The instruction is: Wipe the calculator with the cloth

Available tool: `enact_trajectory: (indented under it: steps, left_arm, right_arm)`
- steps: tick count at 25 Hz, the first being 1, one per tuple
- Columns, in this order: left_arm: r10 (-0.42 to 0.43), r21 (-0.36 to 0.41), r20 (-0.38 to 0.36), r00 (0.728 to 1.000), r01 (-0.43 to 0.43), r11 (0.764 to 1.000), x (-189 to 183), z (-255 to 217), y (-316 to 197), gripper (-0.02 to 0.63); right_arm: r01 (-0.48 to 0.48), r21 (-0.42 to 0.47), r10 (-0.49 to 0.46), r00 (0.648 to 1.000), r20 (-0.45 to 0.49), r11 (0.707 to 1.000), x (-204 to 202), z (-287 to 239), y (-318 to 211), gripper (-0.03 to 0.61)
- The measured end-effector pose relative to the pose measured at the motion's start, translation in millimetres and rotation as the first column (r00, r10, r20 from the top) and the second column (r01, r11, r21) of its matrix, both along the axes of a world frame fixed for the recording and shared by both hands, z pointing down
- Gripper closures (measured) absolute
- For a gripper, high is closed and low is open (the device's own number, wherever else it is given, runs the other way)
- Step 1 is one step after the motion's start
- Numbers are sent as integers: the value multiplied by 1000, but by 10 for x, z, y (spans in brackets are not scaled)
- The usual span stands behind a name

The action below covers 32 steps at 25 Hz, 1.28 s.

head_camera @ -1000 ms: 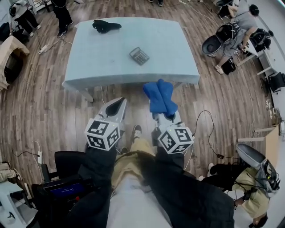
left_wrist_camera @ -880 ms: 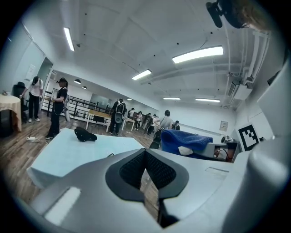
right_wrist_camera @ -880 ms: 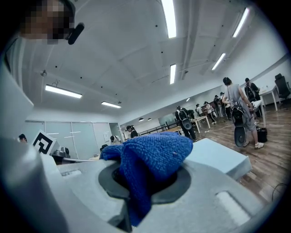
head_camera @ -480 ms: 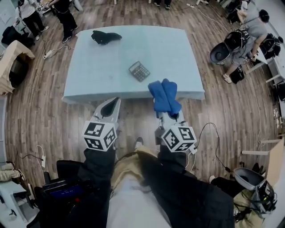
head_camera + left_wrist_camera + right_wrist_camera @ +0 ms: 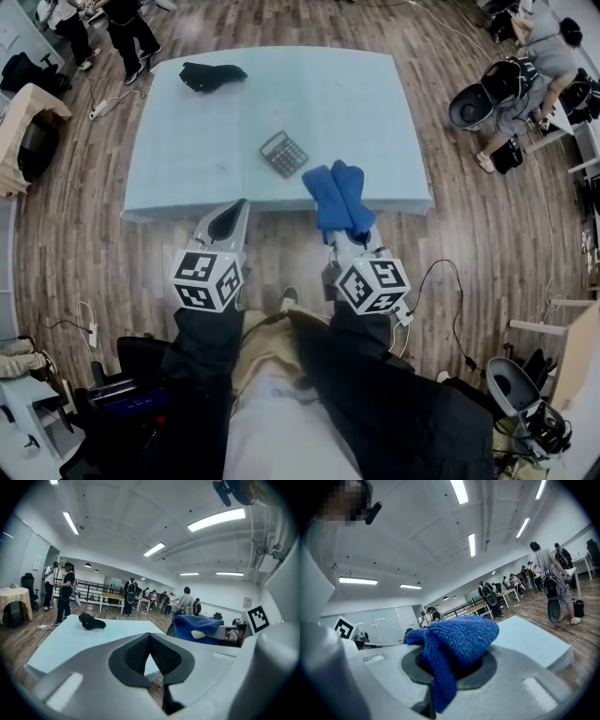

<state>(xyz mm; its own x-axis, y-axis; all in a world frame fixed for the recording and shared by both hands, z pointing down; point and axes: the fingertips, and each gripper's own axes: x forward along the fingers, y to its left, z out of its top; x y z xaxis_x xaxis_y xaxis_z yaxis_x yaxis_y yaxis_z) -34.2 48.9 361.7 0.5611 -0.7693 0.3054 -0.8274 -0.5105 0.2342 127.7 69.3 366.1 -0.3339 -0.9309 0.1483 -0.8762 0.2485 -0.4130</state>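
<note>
A dark grey pocket calculator (image 5: 283,154) lies skewed on the pale blue rectangular table (image 5: 187,159), just left of frame centre in the head view and close to the table's near edge. The print on its keys is too small for me to read. The only markings I can make out are the black-and-white square patterns on two marker cubes, the left cube (image 5: 206,279) and the right cube (image 5: 372,286).

My right gripper (image 5: 343,217) is clamped on a thick blue knitted cloth (image 5: 337,199). The cloth bulges over the jaws and hangs down in front of them in the right gripper view. From above, its far end crosses the table's near edge, just to the right of the calculator. My left gripper (image 5: 149,641) is closed with its tips meeting and nothing between them, and it sits short of the near edge.

The right half of the tabletop is bare. A crumpled black object (image 5: 211,75) sits alone at the upper left corner, well apart from the calculator. Wood floor surrounds the table, and people stand at the upper left and upper right of the frame.

I count one calculator, one cloth, one black object, two grippers and two cubes.
</note>
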Motion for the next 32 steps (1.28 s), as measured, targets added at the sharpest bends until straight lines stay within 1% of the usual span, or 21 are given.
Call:
enact_trajectory:
  steps: [5, 10, 13, 16, 20, 24, 27, 30, 32]
  left_arm:
    - [-27, -27, 18, 999, 27, 999, -24, 77, -148, 614]
    - [-38, -46, 23, 999, 39, 998, -106, 231, -387, 614]
    - [-26, -49, 13, 1000, 26, 998, -97, 282, -605, 614]
    - [6, -44, 3, 1000, -6, 999, -23, 295, -883, 614]
    - [50, -34, -16, 999, -50, 998, 71, 241, -1292, 614]
    - [57, -45, -42, 998, -59, 997, 9, 206, -1736, 614]
    - [61, -68, -51, 997, -64, 996, -91, 290, -2077, 614]
    - [65, -104, -53, 996, -70, 992, -233, 476, -2384, 614]
    - [64, -127, -53, 997, -70, 989, -306, 568, -2494, 614]
  right_arm:
    - [22, -38, -21, 1000, 17, 999, 2, 135, -157, 512]
    - [28, -61, -27, 1000, 15, 998, -81, 281, -330, 512]
    - [7, -70, -7, 1000, 2, 998, -78, 319, -459, 512]
    - [-27, -67, 26, 1000, -15, 997, -21, 311, -655, 512]
    - [-59, -67, 57, 998, -39, 996, 28, 264, -1009, 512]
    - [-50, -64, 45, 996, -75, 997, -95, 160, -1432, 512]
    - [-39, -78, 30, 993, -114, 996, -240, 199, -1810, 511]
    - [-35, -112, 20, 992, -126, 993, -396, 350, -2153, 511]
    - [-30, -131, 14, 992, -125, 991, -469, 412, -2258, 511]
